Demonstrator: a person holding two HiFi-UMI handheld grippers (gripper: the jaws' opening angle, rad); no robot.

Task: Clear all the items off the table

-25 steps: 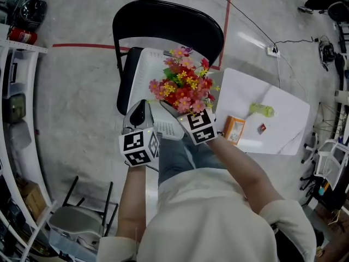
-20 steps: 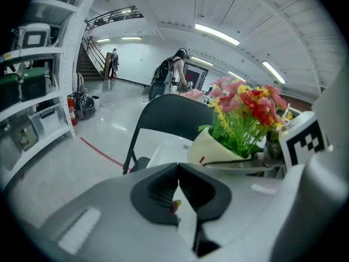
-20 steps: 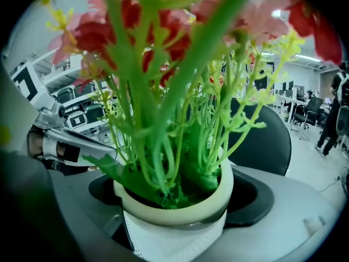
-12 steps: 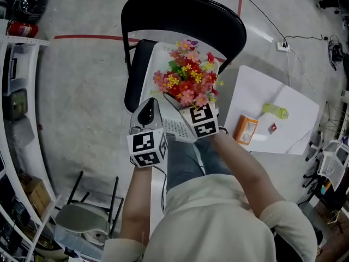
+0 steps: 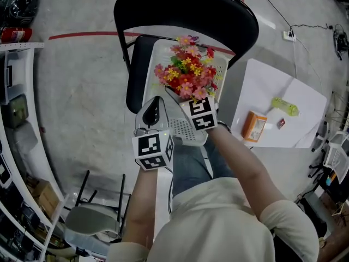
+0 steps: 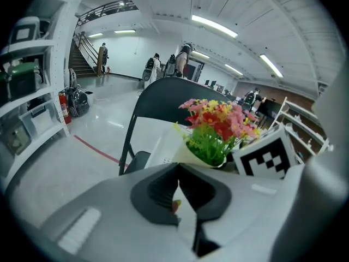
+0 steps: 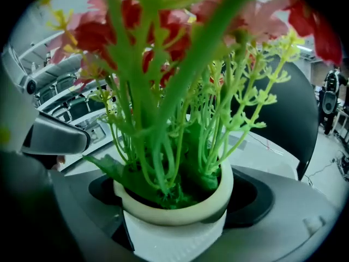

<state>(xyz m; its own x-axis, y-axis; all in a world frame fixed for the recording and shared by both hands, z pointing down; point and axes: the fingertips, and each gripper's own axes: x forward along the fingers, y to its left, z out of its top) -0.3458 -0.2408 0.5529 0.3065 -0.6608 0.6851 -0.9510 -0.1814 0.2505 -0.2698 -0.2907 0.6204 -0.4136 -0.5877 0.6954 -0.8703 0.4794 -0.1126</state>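
Right gripper (image 5: 187, 99) is clamped round the white flower pot (image 7: 174, 214), holding it above the basket (image 5: 188, 136) on the chair (image 5: 185, 4). Left gripper (image 5: 153, 111) seems pinched on the basket's rim. Judged next: lower the pot in upright, then release it.

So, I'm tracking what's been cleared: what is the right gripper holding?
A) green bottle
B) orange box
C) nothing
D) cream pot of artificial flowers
D: the right gripper has its jaws closed on the cream pot of red, pink and yellow artificial flowers.
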